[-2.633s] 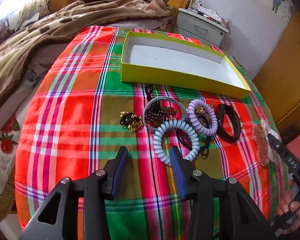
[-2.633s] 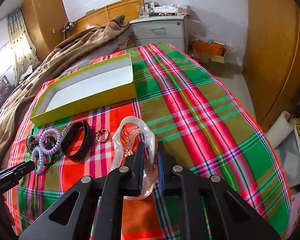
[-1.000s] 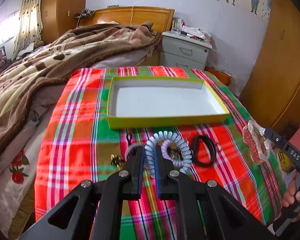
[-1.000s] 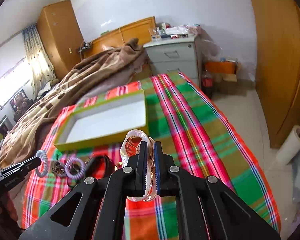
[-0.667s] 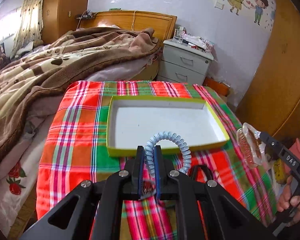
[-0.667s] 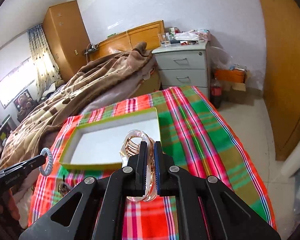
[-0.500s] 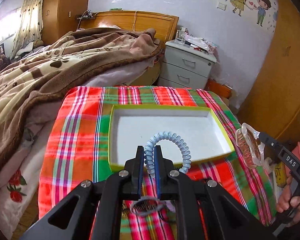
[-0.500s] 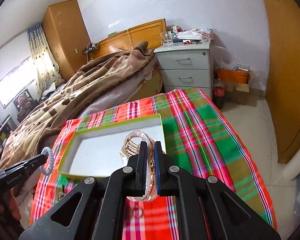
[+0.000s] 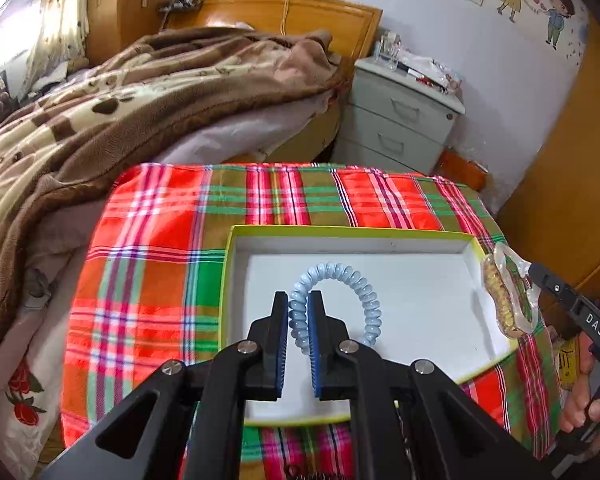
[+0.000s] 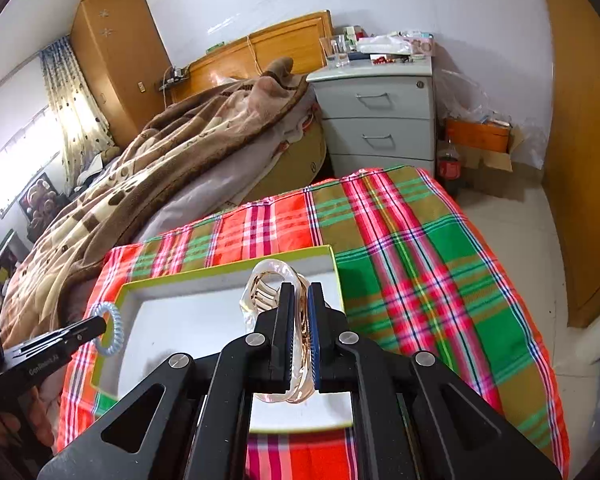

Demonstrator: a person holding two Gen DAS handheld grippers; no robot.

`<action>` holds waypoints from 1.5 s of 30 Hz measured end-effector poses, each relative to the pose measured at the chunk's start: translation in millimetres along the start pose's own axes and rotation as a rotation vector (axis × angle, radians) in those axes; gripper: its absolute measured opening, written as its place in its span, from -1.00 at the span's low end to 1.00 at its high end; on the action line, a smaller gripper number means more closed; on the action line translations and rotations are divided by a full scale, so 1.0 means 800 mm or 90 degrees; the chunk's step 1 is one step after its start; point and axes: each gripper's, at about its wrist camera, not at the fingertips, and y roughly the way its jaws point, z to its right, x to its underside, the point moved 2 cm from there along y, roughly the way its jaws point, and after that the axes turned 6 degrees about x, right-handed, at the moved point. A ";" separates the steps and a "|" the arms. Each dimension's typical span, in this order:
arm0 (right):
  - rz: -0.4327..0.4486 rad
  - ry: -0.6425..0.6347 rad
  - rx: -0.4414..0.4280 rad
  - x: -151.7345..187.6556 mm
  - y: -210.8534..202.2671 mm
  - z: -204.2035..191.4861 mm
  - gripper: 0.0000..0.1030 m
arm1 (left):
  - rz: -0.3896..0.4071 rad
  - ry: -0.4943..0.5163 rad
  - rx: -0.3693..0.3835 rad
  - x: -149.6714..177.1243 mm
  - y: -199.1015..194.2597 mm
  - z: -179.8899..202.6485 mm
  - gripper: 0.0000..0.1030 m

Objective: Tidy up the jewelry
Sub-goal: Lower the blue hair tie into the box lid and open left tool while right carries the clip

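Observation:
My left gripper [image 9: 298,300] is shut on a pale blue spiral hair tie [image 9: 352,280] and holds it above the white inside of the yellow-green box [image 9: 228,280]. My right gripper [image 10: 298,292] is shut on a clear hair claw clip [image 10: 266,280] with gold teeth, held above the same box [image 10: 228,270] near its right side. In the left wrist view the clip [image 9: 506,300] hangs over the box's right rim. In the right wrist view the hair tie [image 10: 110,330] hangs over the box's left end. The other jewelry on the cloth is mostly hidden below my grippers.
The box lies on a red, green and olive plaid cloth [image 9: 148,240]. A bed with a brown blanket [image 9: 120,88] is at the left and a grey nightstand [image 10: 380,116] stands behind. A wooden wardrobe [image 10: 584,140] is at the right.
Both grippers have lifted their items off the cloth and carried them forward over the box. The left gripper closed on the blue hair tie early on.

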 end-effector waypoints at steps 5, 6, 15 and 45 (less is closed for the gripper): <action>-0.017 -0.001 0.004 -0.005 0.023 -0.004 -0.87 | -0.023 -0.003 -0.014 -0.009 0.032 -0.007 -0.80; -0.020 -0.002 0.003 -0.006 0.027 -0.005 -0.87 | -0.029 -0.006 -0.007 -0.011 0.037 -0.008 -0.80; -0.043 -0.004 0.015 -0.005 0.055 -0.005 -0.87 | -0.054 -0.021 -0.018 -0.014 0.071 -0.021 -0.80; -0.017 -0.014 0.020 -0.007 0.038 -0.003 -0.69 | -0.076 -0.033 -0.014 -0.011 0.070 -0.026 -0.37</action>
